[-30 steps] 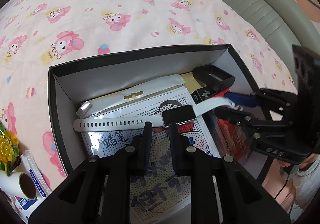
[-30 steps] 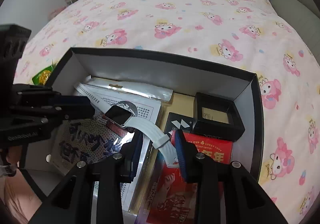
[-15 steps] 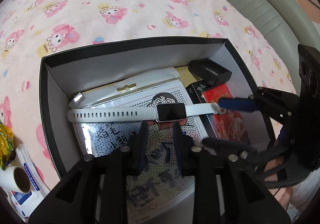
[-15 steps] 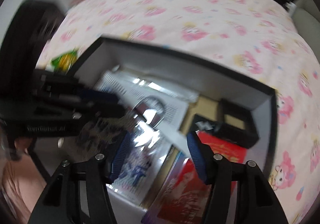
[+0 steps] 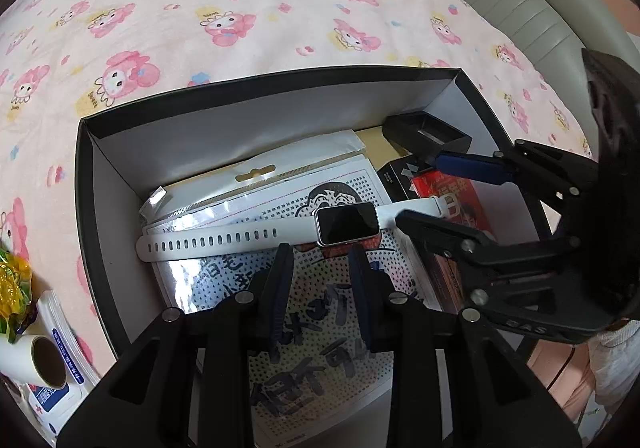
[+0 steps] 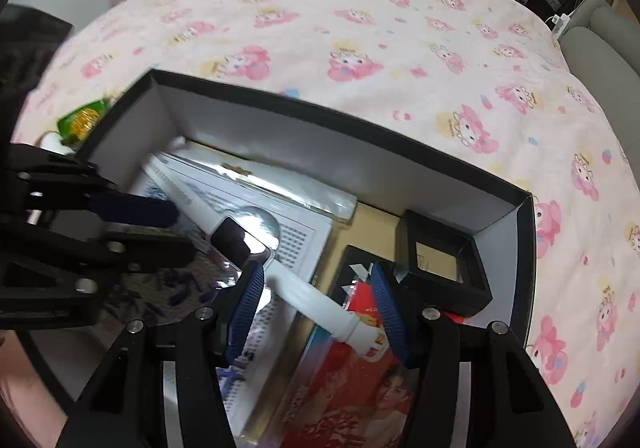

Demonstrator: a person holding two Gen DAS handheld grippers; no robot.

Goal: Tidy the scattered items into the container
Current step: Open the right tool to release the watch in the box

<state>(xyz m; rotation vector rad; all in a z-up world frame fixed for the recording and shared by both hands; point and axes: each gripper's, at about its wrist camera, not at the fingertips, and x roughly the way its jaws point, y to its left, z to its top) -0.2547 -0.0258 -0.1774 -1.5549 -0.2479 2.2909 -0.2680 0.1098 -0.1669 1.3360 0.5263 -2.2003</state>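
Large handwritten Chinese characters, not legible, cover the dotted sheet (image 5: 320,348).

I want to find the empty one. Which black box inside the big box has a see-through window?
The black frame box in the big box's far corner: its lid has a clear square window. The flatter black box beside it bears white triangles instead.

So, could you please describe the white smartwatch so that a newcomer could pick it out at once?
On the pink cartoon bedspread sits a black box with pale inner walls. Inside, on a dotted printed sheet, lies the white smartwatch, stretched flat. It is the only strap-shaped thing there, with a dark screen and a perforated band.
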